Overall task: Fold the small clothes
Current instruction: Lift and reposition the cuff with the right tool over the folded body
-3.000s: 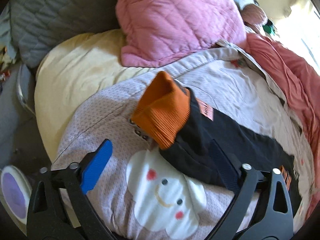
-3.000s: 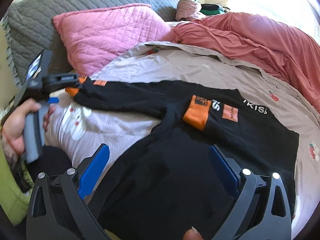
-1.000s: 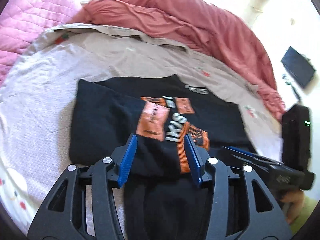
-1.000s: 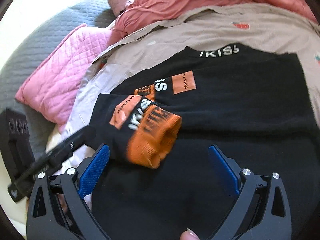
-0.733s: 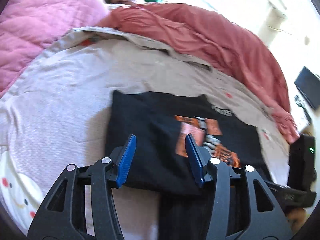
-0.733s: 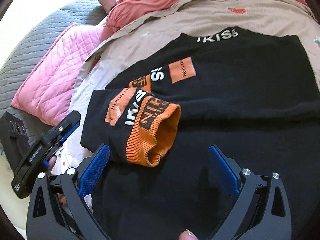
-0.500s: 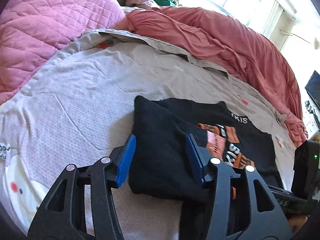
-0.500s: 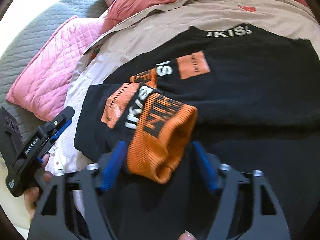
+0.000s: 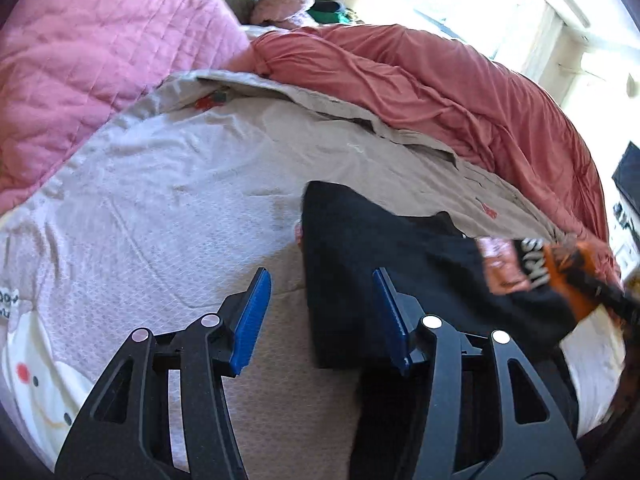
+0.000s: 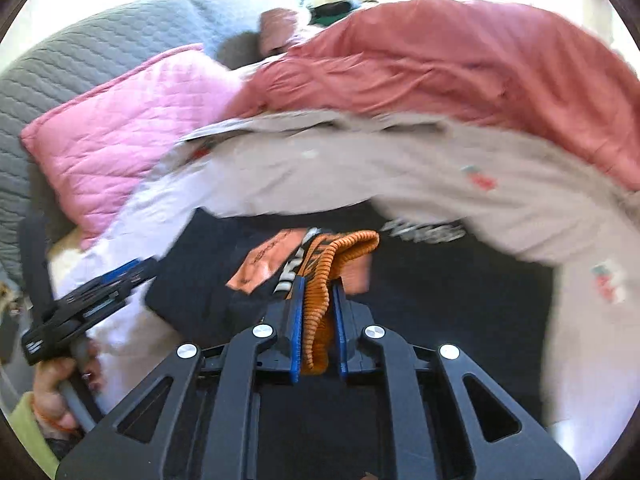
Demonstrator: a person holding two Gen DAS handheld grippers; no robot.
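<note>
Two grippers are at work over one black sweatshirt [image 10: 460, 288] spread on the pale bedsheet [image 9: 168, 184], below the pink pillow [image 9: 92, 64] and red duvet [image 9: 440, 88]. The orange ribbed cuff [image 10: 320, 292] is pinched between the jaws of the right gripper [image 10: 316, 308], which have just been closing on it, and the sleeve is held raised off the sweatshirt's body. The left gripper [image 9: 324, 312] is held half-open beside the sweatshirt's folded left edge, nothing clamped. The sleeve-fold step is judged under way; next, the cuff likely needs carrying across the sweatshirt's body and laying flat.
</note>
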